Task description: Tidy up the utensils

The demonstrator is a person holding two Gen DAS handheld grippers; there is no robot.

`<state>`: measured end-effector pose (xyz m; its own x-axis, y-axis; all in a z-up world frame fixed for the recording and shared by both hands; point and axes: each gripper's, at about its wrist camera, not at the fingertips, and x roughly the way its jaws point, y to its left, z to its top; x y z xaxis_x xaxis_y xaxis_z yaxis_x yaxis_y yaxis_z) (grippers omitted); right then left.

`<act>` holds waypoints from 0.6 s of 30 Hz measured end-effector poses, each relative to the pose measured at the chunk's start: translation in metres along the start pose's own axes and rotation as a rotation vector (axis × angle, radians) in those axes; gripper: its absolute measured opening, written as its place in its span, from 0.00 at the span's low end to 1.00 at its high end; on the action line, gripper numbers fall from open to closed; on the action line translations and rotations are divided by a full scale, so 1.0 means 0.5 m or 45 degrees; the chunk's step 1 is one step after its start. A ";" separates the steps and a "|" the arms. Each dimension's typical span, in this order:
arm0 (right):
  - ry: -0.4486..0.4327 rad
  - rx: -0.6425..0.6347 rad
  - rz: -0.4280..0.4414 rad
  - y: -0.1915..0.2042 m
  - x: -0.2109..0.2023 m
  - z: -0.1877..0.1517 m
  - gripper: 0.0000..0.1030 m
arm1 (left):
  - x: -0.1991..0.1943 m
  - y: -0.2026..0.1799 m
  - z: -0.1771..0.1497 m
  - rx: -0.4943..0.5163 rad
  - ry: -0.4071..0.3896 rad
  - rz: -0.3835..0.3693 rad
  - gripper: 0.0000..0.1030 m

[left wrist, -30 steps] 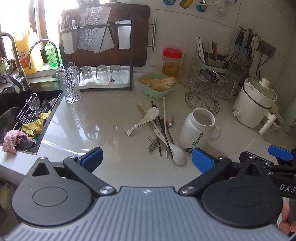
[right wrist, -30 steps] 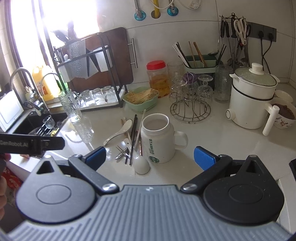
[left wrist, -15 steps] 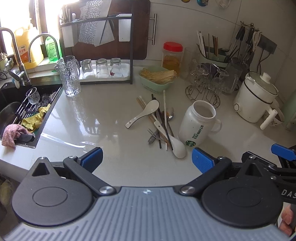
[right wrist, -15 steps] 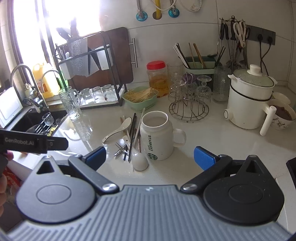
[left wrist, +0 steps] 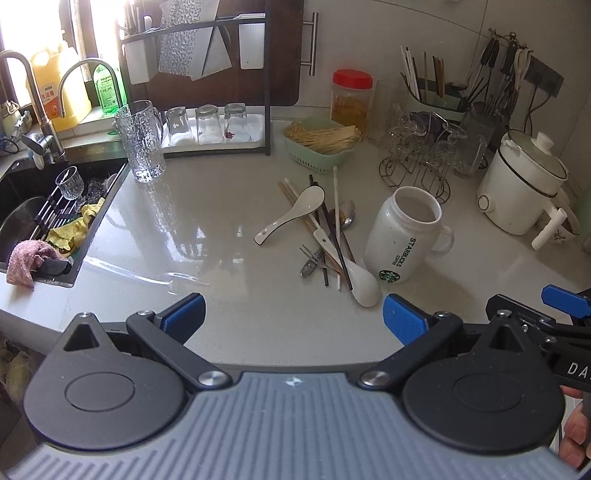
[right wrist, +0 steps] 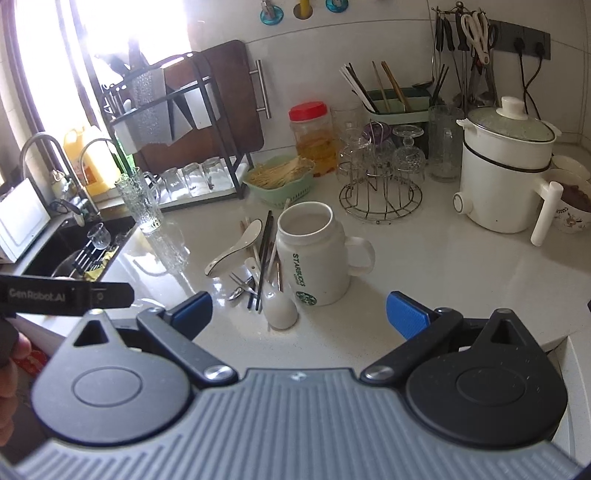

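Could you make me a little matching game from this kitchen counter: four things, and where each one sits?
Things:
1. white Starbucks mug
2. red-lidded plastic jar
3. textured glass pitcher
4. white electric pot

Places:
A. at the sink's edge
B. far right of the counter
C. just right of the loose utensils
D. behind the green basket

Pairs: 1-C, 2-D, 3-A, 4-B

White tiled wall, bright window; pale countertop
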<state>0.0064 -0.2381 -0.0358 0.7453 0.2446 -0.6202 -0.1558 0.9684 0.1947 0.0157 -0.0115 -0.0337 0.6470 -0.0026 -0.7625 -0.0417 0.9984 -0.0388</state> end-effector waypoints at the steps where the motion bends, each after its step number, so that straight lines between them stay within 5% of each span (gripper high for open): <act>1: 0.001 -0.010 0.005 0.000 0.002 0.000 0.99 | 0.002 -0.001 0.001 -0.002 -0.002 0.006 1.00; 18: 0.036 -0.034 0.006 0.006 0.094 0.022 0.99 | 0.080 0.015 0.059 0.007 0.005 -0.007 1.00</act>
<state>0.0481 -0.2245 -0.0559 0.7260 0.2499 -0.6407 -0.1764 0.9681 0.1777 0.0638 -0.0023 -0.0451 0.6444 -0.0083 -0.7647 -0.0340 0.9986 -0.0395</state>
